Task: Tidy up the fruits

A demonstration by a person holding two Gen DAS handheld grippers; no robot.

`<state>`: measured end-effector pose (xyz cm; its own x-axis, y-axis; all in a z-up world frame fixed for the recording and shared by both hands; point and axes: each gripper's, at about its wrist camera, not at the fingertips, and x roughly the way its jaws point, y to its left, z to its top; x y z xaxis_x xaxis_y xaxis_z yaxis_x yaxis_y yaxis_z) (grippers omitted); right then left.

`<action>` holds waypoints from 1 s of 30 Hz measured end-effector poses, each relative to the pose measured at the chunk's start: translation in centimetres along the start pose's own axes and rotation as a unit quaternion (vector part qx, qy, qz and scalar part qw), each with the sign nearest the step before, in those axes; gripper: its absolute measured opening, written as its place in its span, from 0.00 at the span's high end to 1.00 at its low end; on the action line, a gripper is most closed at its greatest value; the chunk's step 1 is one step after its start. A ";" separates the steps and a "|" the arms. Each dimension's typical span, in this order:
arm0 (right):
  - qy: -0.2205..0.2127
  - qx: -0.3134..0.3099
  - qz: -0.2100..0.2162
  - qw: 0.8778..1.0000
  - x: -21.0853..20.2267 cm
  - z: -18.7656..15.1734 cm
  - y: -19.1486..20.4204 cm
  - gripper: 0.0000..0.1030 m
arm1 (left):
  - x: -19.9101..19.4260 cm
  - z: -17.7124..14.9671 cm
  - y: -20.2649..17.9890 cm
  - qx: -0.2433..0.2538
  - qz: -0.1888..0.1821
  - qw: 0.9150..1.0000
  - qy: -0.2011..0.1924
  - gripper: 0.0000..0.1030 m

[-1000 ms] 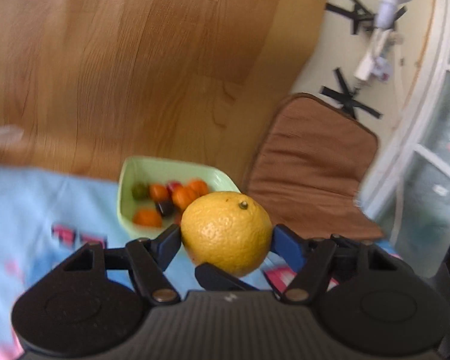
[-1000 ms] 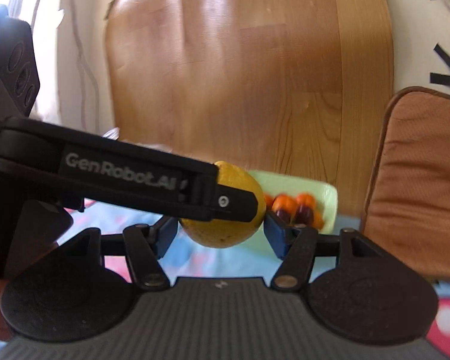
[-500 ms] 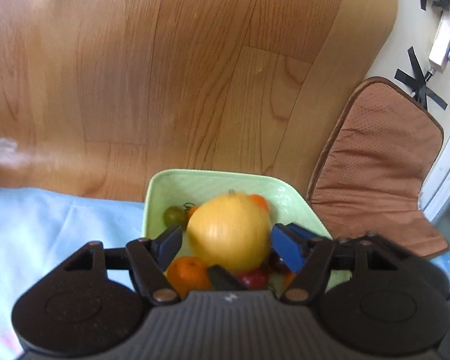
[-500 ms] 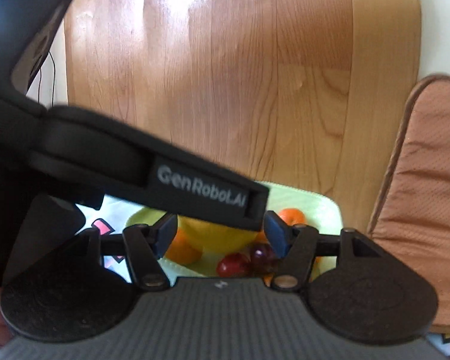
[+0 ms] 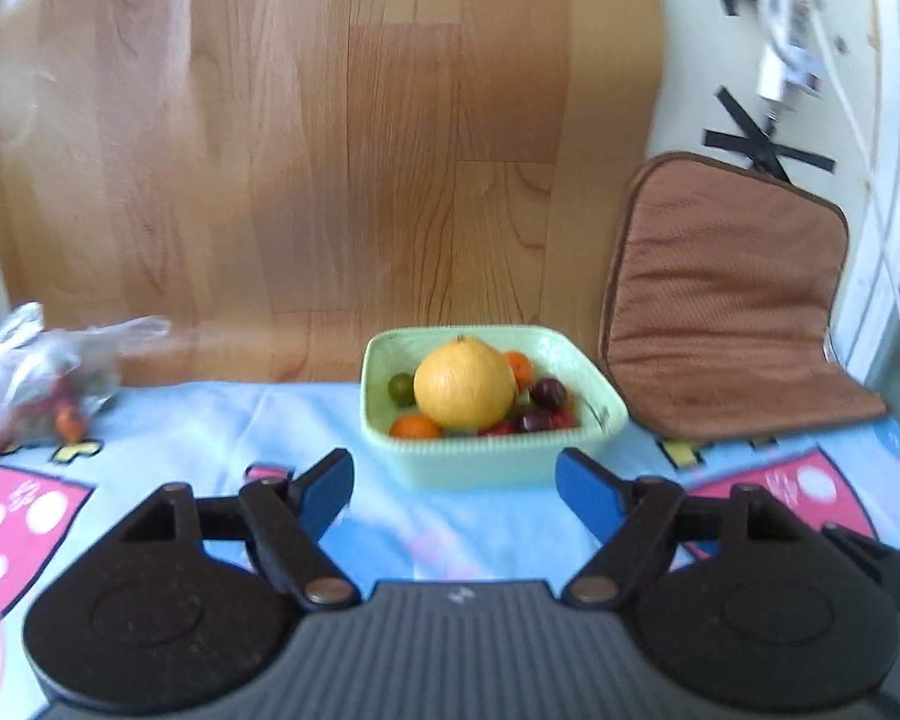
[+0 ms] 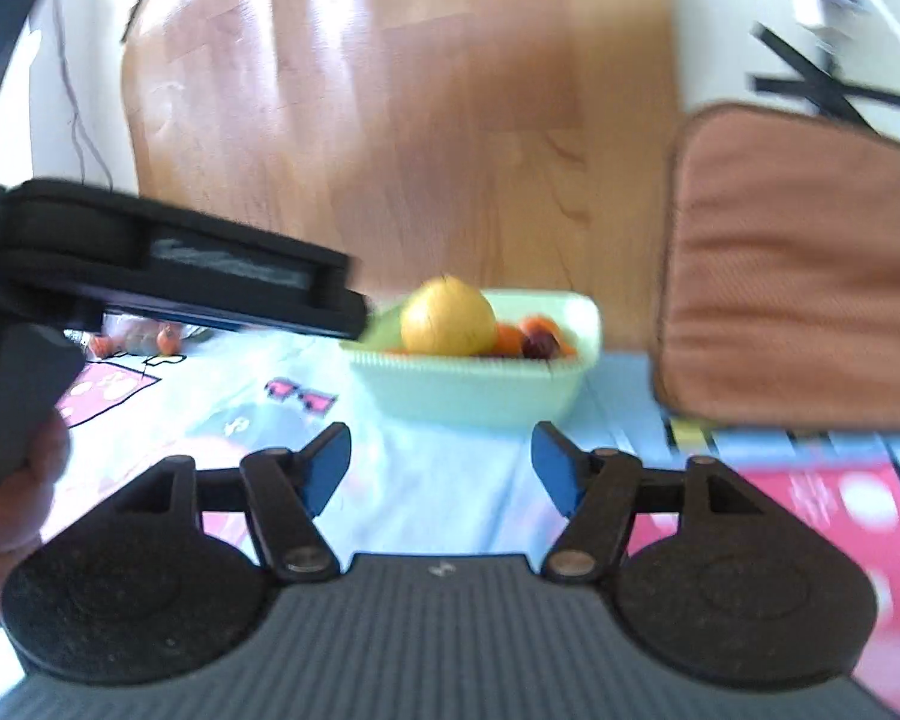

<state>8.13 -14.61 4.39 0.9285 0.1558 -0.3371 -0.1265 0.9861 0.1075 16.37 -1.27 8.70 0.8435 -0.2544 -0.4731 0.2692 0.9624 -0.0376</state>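
In the left wrist view, the left gripper (image 5: 455, 483) is wide and empty, jaws just opened; the orange (image 5: 464, 384) sits in the green bowl (image 5: 492, 461), and a fruit bag (image 5: 36, 378) shows only here. Right wrist view: the right gripper (image 6: 441, 476), also just opened, is empty, the left tool and hand (image 6: 15, 489) beside it.

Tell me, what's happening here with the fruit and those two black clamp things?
A person is sorting fruit with a handheld gripper in each hand. The big yellow citrus now sits in the green bowl on top of the smaller fruits. The left gripper and right gripper have just been opening; nothing is between their fingers. More fruit waits in a plastic bag on the tablecloth.
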 end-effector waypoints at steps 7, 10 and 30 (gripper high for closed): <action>0.025 0.051 -0.025 0.998 -4.2 -3.0 -0.5 0.29 | -5.4 -4.9 -1.5 -0.006 0.020 1.000 0.005 0.15; 0.036 0.070 -0.028 0.996 -5.4 -3.6 -1.0 0.28 | -6.9 -6.7 -1.6 -0.015 0.029 0.999 0.007 0.11; 0.051 0.128 0.006 0.990 -10.8 -4.7 -1.5 0.23 | -9.9 -10.2 -3.4 0.000 0.064 0.998 0.025 0.00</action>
<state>-3.35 -17.52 3.50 0.8857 0.1850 -0.4258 -0.0320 0.9393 0.3415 2.39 -1.08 4.55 0.8470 -0.1246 -0.5168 0.1606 0.9867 0.0254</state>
